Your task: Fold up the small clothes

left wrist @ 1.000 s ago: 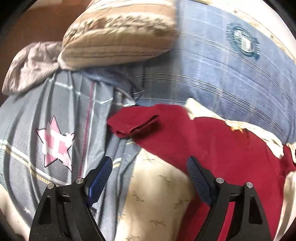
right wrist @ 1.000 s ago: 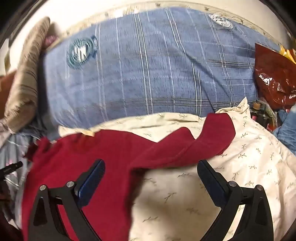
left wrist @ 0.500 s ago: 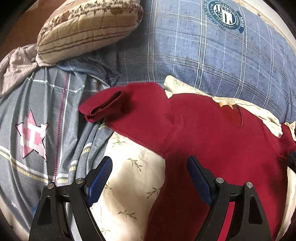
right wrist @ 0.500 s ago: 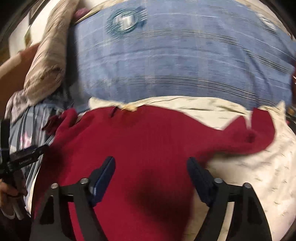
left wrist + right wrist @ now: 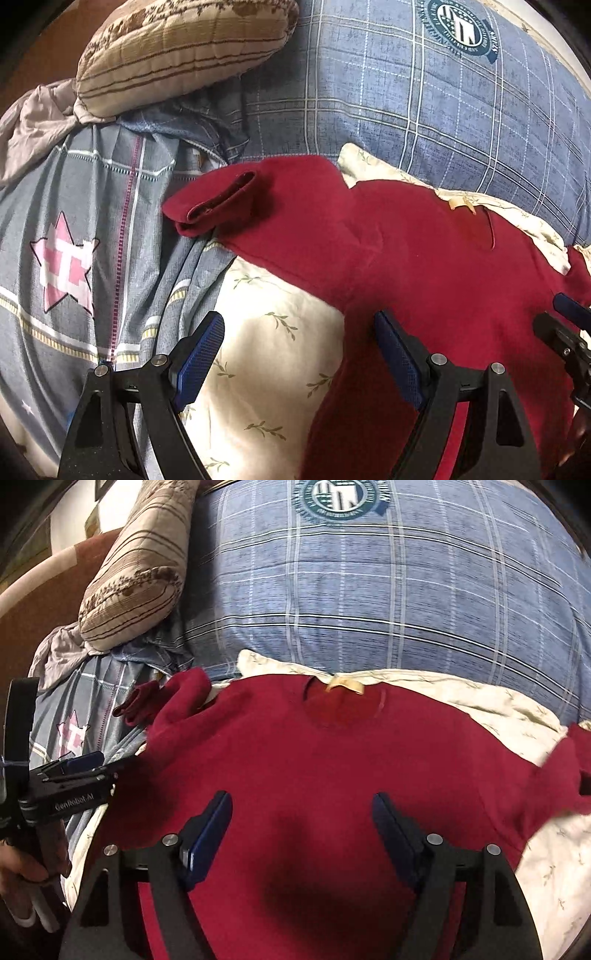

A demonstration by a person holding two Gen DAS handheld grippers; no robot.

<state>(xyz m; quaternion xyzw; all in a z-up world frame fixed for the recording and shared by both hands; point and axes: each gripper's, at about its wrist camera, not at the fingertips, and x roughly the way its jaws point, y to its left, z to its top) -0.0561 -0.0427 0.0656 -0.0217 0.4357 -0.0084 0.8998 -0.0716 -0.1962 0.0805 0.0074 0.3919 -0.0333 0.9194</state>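
A dark red long-sleeved top (image 5: 424, 266) lies spread flat, neck to the far side, on a cream cloth with a leaf print (image 5: 258, 332). Its left sleeve (image 5: 229, 206) reaches out onto the grey bedding, and its right sleeve (image 5: 561, 771) lies out to the right. My left gripper (image 5: 299, 332) is open and empty above the top's left side edge. My right gripper (image 5: 301, 812) is open and empty over the middle of the top (image 5: 314, 768). The left gripper also shows in the right wrist view (image 5: 74, 771) at the left edge.
A large blue plaid pillow (image 5: 369, 590) lies just beyond the top. A beige striped cushion (image 5: 177, 51) sits at the far left. Grey bedding with a pink star (image 5: 66, 266) covers the left side, with a crumpled grey cloth (image 5: 33, 118) beyond it.
Both grippers have moved left and in over the top. The right sleeve, which lay folded across the body, now lies spread out to the right. Both grippers stay open.
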